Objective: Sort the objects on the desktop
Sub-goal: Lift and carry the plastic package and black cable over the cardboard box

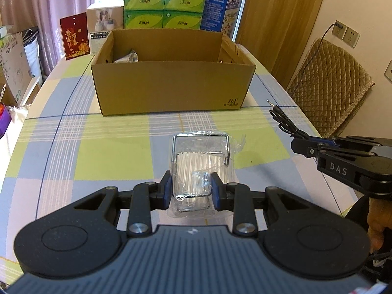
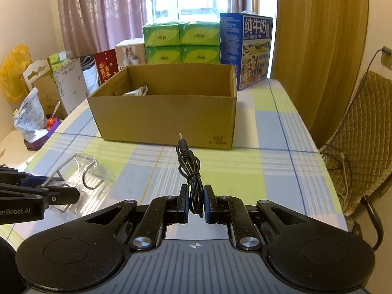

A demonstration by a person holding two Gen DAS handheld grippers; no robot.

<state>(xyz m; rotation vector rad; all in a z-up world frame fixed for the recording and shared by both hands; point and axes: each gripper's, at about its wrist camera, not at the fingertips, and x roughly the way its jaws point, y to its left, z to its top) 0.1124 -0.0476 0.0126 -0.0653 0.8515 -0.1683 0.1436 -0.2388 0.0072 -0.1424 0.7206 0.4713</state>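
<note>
My left gripper [image 1: 191,191] is shut on a clear plastic packet [image 1: 199,169] that holds a wire rack and white strips; the packet sticks forward over the checked tablecloth. The same packet [image 2: 83,174] shows at the left of the right wrist view, beside the left gripper's fingers [image 2: 61,193]. My right gripper [image 2: 196,202] is shut on a bundled black audio cable [image 2: 189,171], whose jack plug points toward the box. In the left wrist view that cable [image 1: 284,120] pokes out of the right gripper [image 1: 303,145]. An open cardboard box [image 1: 171,85] [image 2: 166,120] stands ahead, with a crumpled silver item [image 1: 127,57] inside.
Behind the box stand green tissue packs [image 1: 164,7], a blue milk carton box [image 2: 252,49], a red card [image 1: 74,35] and a white box [image 1: 104,24]. A quilted chair [image 2: 360,152] stands off the table's right edge. Bags and cartons [image 2: 36,103] crowd the left side.
</note>
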